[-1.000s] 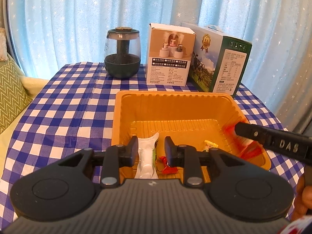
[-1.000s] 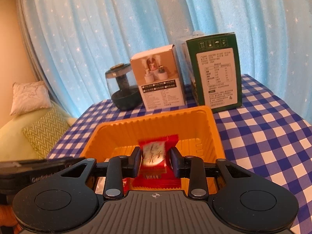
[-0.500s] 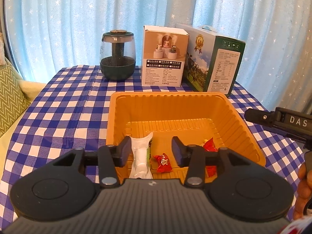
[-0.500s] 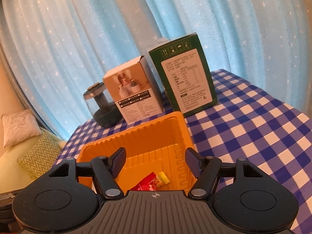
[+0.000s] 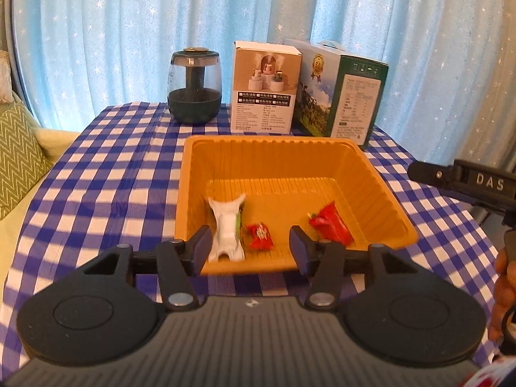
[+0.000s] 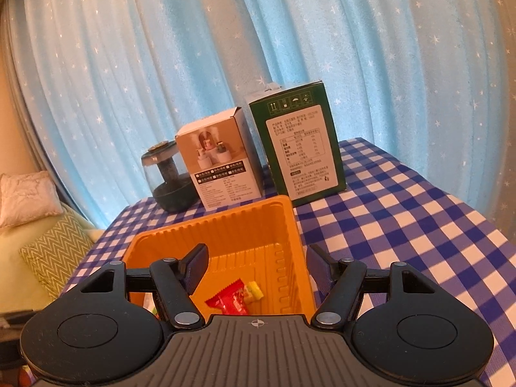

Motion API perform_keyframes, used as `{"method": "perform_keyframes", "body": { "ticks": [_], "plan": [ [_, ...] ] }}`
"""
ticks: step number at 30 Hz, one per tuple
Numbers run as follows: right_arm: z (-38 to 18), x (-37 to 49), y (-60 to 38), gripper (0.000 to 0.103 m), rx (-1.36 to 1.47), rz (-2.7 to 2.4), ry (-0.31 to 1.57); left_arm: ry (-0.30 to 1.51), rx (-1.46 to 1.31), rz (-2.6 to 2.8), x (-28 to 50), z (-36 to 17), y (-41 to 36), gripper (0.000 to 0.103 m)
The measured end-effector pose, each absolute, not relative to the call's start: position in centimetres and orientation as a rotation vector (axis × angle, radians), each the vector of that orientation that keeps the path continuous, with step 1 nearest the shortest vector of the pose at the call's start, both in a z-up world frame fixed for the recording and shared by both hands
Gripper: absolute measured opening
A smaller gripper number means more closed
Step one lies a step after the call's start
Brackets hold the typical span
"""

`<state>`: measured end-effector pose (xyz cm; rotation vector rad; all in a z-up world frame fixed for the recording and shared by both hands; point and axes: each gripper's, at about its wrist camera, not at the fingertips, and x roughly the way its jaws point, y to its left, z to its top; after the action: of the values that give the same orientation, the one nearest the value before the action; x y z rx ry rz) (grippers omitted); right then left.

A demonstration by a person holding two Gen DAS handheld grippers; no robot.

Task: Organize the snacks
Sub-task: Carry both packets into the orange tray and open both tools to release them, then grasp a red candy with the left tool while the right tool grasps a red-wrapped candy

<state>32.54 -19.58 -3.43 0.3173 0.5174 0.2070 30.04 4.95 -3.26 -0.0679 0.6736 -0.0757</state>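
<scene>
While one second ago both grippers were pinching snacks, both are now sitting empty above orange plastic tray (image 5: 380,174). Left gripper (image 5: 250,245) jaws opening, nothing between pads; white crinkled snack packet (image 5: 227,225) and small red wrapped candy (image 5: 259,235) lying on tray floor beyond fingertips. Right gripper (image 6: 258,264) fingers standing wide apart, gripping nothing; red foil snack packet (image 6: 230,300) resting in tray below gap, near right wall.
</scene>
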Motion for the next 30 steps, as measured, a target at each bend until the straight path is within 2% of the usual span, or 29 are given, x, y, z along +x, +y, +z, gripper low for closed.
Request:
{"method": "perform_keyframes", "body": {
  "ticks": [13, 30],
  "plan": [
    [-3.7, 24.6, -21.0, 0.067, 0.290, 0.231, 0.538, 0.651, -0.112, -0.047, 21.1, -3.6, 4.4, 0.057],
    [-8.1, 13.8, -21.0, 0.067, 0.127, 0.338, 0.646, 0.694, -0.109, -0.015, 12.5, -6.2, 4.6, 0.059]
  ]
}}
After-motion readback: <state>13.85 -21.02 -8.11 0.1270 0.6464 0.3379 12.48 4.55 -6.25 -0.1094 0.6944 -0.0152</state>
